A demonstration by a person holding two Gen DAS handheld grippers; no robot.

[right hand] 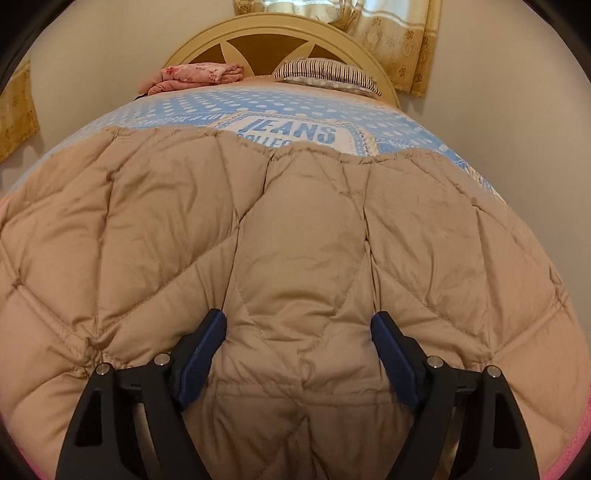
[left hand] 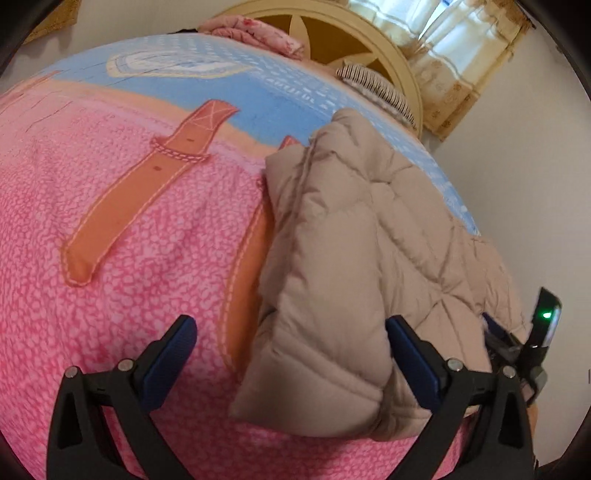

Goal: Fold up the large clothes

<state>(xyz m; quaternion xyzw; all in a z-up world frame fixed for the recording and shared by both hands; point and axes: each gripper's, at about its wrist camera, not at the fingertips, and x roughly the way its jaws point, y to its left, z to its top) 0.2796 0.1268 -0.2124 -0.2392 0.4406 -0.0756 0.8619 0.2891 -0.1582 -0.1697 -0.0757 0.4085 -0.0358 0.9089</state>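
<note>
A beige quilted puffer jacket [left hand: 362, 236] lies folded on the bed, on the pink and blue bedspread [left hand: 110, 221]. My left gripper [left hand: 291, 328] is open, its jaws wide apart over the jacket's near left corner, with the left finger above the bedspread. The right gripper shows at the jacket's right edge in this view [left hand: 517, 343]. In the right wrist view the jacket [right hand: 295, 229] fills most of the frame. My right gripper [right hand: 299, 325] is open, its blue pads [right hand: 388, 343] standing on either side of a padded ridge of the jacket without closing on it.
A cream and brown headboard [right hand: 280, 40] stands at the far end of the bed. A folded pink floral cloth [right hand: 195, 75] and a striped pillow [right hand: 328, 72] lie near it. Yellow curtains [right hand: 391, 33] hang behind. White walls flank the bed.
</note>
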